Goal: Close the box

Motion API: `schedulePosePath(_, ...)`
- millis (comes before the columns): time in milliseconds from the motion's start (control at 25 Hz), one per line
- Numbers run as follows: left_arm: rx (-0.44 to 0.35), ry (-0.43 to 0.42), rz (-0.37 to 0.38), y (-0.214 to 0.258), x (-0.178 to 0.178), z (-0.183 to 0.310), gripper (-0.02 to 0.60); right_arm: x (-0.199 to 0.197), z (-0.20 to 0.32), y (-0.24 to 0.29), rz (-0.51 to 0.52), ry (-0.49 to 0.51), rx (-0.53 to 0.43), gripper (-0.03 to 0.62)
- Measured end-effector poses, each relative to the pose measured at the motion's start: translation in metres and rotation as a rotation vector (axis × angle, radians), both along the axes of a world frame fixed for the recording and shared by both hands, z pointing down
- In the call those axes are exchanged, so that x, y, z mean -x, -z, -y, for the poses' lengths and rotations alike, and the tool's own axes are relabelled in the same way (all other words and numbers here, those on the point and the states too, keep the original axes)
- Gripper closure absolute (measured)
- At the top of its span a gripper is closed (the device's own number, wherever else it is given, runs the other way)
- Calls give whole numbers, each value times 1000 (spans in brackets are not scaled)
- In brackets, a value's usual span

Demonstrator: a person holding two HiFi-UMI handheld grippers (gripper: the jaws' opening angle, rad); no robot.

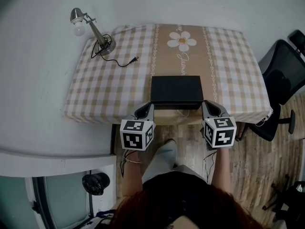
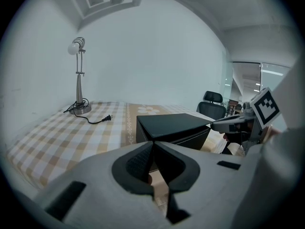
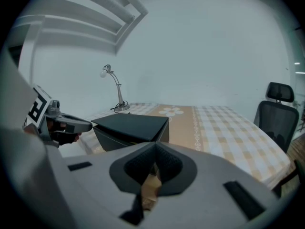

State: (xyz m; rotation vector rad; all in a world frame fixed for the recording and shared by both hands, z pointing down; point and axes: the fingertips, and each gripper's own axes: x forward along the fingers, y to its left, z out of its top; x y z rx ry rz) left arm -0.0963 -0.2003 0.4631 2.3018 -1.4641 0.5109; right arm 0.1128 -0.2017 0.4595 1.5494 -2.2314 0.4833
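Observation:
A black box (image 1: 176, 89) lies on the checked tablecloth (image 1: 109, 85) close to the table's near edge. Its lid is down over the base, sitting slightly tilted in the left gripper view (image 2: 174, 125) and the right gripper view (image 3: 131, 125). My left gripper (image 1: 148, 108) hovers at the box's near left corner, jaws together on nothing (image 2: 153, 144). By the near right corner is my right gripper (image 1: 206, 106), also shut and empty (image 3: 155, 147). Both stay just off the box.
A desk lamp (image 1: 88, 25) stands at the table's far left corner, its cord and plug (image 1: 126, 62) trailing on the cloth. A black office chair (image 1: 281, 80) is to the table's right. The person's legs are below the near edge.

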Motion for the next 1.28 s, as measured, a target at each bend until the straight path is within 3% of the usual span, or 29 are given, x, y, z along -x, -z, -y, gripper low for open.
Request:
schedulePosePath(640, 12, -15, -16, -3, -2, -7, 552, 1, -7, -8, 3, -1, 19, 577)
schedulePosePath(1280, -63, -22, -11, 25, -7, -33, 552, 2, -31, 16, 39, -2, -55, 577)
